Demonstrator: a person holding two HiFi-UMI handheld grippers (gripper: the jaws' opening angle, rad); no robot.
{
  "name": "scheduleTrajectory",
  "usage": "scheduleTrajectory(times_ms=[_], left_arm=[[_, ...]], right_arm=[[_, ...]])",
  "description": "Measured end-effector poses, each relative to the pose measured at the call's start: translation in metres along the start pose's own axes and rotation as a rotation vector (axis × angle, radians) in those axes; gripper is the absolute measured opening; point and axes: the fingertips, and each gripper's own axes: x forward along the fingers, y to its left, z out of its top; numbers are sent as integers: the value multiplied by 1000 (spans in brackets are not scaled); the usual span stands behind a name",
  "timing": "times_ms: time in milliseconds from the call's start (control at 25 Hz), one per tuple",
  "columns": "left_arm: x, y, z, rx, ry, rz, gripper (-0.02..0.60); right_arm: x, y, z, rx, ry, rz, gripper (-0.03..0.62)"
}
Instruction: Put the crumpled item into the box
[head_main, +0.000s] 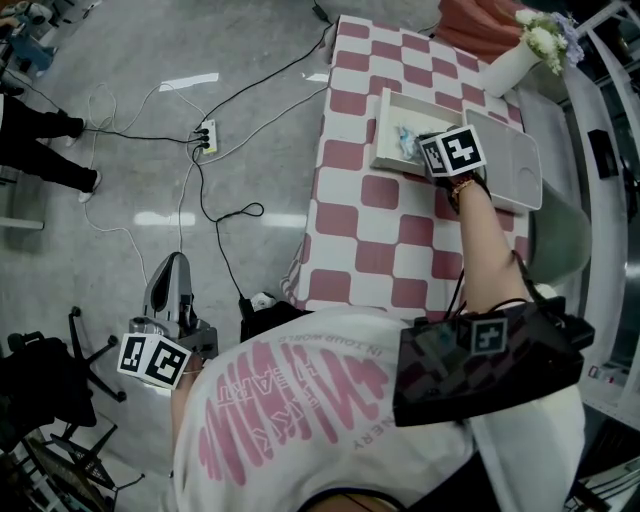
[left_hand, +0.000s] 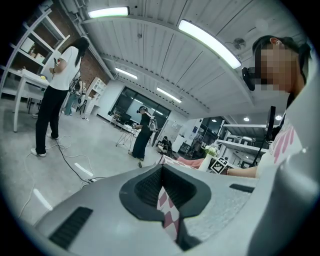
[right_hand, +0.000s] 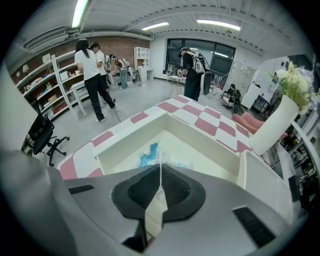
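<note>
My right tongs (right_hand: 160, 167) are closed. A thin edge of the crumpled item (right_hand: 150, 152) seems pinched at their tips. The item, clear with a blue part, is inside the white box (right_hand: 200, 135), low near its floor. In the head view this box (head_main: 385, 120) is in the upper middle of the frame, on the checked table (head_main: 370, 230), and the right tongs (head_main: 420, 148) hang over it. The lid (head_main: 510, 160) lies just right of the box. My left tongs (left_hand: 162, 169) are also closed and hold nothing. They are at the lower left (head_main: 176, 262), over the floor, well apart from the table.
</note>
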Motion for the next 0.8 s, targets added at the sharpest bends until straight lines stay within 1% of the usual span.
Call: scheduleTrajectory(times_ms=[440, 800], left_arm=[[1, -4, 0, -1, 8, -12, 8], [1, -9, 15, 22, 4, -20, 8]], right_arm=[[-2, 1, -1, 2, 17, 6, 8], [0, 1, -4, 13, 23, 6, 8]])
